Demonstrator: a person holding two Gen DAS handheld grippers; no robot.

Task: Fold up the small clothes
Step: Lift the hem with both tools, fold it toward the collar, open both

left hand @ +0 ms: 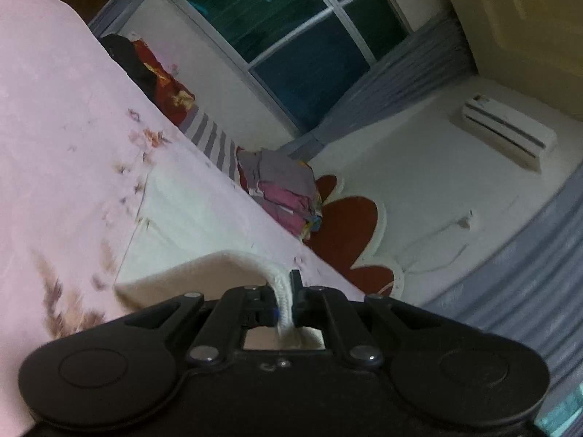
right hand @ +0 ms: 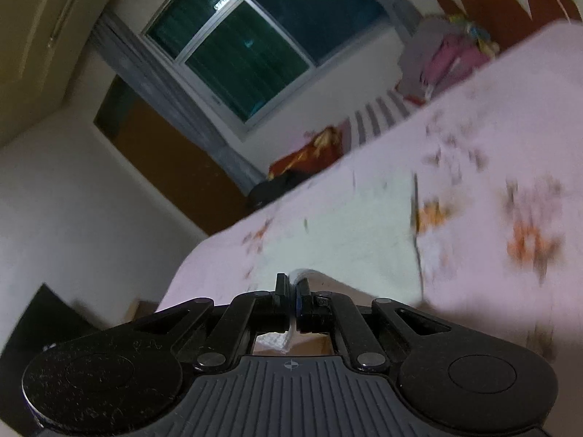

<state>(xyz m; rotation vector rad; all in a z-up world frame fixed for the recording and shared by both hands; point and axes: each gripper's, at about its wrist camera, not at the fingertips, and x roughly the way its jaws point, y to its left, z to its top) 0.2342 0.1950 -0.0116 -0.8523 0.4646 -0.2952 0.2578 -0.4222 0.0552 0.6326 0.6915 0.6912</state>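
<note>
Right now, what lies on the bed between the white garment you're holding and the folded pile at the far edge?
In the left wrist view, only bare pink bedsheet lies between the white garment and the folded pile.

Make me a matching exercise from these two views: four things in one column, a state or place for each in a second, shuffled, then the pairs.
1. left gripper
2. folded clothes pile
3. air conditioner
4. window

A. mounted on the white wall
B. dark panes, white frame
C. shut on the white garment's ribbed edge
D. at the far edge of the pink bedspread

Pairs: 1-C, 2-D, 3-A, 4-B
</note>
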